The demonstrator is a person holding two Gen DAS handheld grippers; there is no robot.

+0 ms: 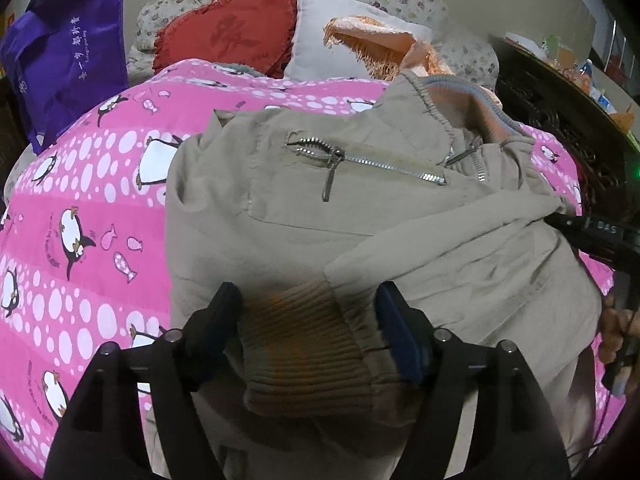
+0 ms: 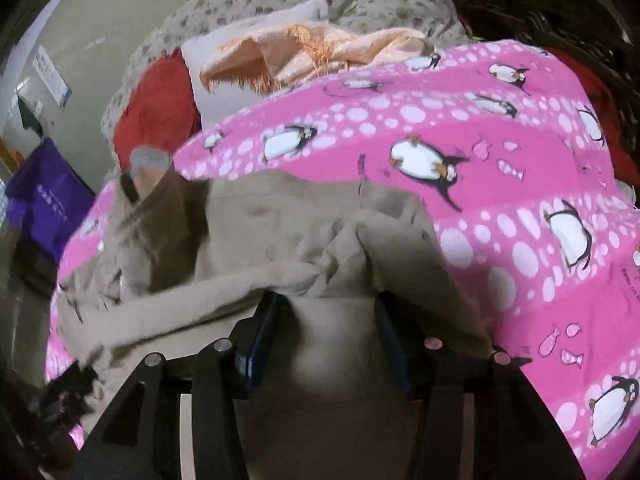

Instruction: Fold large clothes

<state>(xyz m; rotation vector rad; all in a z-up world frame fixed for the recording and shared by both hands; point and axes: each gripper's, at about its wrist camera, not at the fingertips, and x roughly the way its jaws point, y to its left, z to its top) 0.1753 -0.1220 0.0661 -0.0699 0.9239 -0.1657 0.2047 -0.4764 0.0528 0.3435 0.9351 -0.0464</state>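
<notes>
A beige jacket (image 1: pixel 360 216) with silver zips lies spread on a pink penguin blanket (image 1: pixel 80 200). Its brown ribbed cuff (image 1: pixel 308 344) lies on the jacket, between the fingers of my left gripper (image 1: pixel 312 316). The jaws stand wide on either side of the cuff and do not pinch it. In the right wrist view the jacket (image 2: pixel 260 220) is blurred. A fold of its fabric fills the gap of my right gripper (image 2: pixel 328 320), whose jaws stand apart without squeezing it. The jacket's collar (image 2: pixel 150 164) points to the far left.
Behind the blanket sit a red cushion (image 1: pixel 228 36), a white pillow (image 1: pixel 320 36) and an orange fringed cloth (image 1: pixel 384 44). A purple bag (image 1: pixel 68 56) stands at the left. A dark carved furniture edge (image 1: pixel 560 120) runs along the right. A hand (image 1: pixel 616 332) shows at the right edge.
</notes>
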